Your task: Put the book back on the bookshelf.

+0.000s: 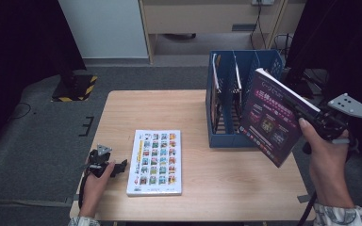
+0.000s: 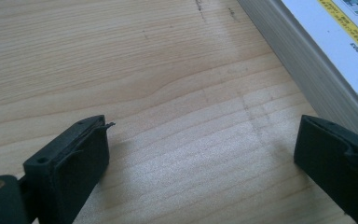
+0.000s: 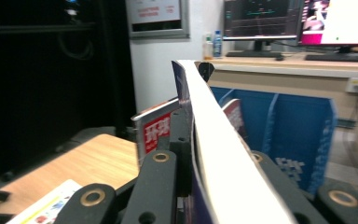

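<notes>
Both hands come in at the near edge, one per gripper. So the right gripper (image 1: 306,115) is clamped on a purple book (image 1: 271,115), held tilted in the air just right of the blue file rack (image 1: 226,134) at the far right of the table (image 1: 122,108). From the right gripper view you look straight down the book's white page edge (image 3: 214,154) with the black jaws squeezed on either side, rack right behind it.

Progress-wise I'd say it's about midway. Rack already has a couple of books (image 1: 214,96) standing in its left slots, the purple one is lifted but not in a slot yet, and a white picture-grid book (image 1: 154,161) lies flat on the near left part of the table, untouched.

Left gripper (image 1: 104,165) sits low on the table just left of that white book, jaws spread wide with nothing but bare wood between them, the book's edge (image 2: 307,70) just past its right jaw.

My guess: slot the purple one, then the white one.
</notes>
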`<state>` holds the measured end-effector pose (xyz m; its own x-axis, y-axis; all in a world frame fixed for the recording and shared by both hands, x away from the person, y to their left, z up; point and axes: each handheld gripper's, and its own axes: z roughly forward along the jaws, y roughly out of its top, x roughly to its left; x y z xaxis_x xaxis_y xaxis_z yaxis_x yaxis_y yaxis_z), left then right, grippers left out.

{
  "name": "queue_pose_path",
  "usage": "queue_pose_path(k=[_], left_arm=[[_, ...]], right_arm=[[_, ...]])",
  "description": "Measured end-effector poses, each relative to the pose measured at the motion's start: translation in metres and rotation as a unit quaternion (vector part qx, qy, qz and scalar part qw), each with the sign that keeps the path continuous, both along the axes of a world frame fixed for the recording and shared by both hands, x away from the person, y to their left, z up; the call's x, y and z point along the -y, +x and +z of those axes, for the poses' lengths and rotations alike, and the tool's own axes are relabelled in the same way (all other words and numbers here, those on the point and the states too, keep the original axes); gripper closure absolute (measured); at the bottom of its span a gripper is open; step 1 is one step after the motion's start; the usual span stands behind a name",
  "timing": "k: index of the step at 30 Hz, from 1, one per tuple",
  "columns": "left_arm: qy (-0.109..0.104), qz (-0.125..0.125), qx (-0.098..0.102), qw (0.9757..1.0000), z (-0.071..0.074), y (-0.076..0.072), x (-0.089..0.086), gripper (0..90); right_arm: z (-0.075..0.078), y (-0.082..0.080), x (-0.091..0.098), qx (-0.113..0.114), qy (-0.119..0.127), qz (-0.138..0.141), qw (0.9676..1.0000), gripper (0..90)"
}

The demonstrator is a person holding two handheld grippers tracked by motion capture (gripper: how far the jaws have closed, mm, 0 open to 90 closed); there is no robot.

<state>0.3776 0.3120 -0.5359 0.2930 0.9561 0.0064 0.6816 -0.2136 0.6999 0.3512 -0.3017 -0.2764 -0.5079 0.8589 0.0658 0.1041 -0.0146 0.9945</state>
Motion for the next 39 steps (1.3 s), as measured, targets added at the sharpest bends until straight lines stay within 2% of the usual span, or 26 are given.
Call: queue_pose_path(k=[6,16,29,39], left_arm=[[0.0,0.0,0.001,1.0,0.0,0.0,0.0,2.1],[0.0,-0.001,0.002,1.0,-0.001,0.0,0.001,2.0],[-0.001,-0.004,0.003,1.0,-0.001,0.0,0.002,1.9],[0.001,-0.008,0.002,1.0,-0.001,0.0,0.003,1.8]], right_arm=[[0.008,0.011,-0.003,-0.002,-0.015,-0.029,0.9995,82.6],[0.012,0.032,-0.008,-0.008,-0.035,-0.07,0.9969,82.7],[0.009,0.064,-0.02,-0.009,-0.061,-0.108,0.9922,82.7],[-0.001,0.087,-0.034,-0.013,-0.053,-0.122,0.991,82.6]])
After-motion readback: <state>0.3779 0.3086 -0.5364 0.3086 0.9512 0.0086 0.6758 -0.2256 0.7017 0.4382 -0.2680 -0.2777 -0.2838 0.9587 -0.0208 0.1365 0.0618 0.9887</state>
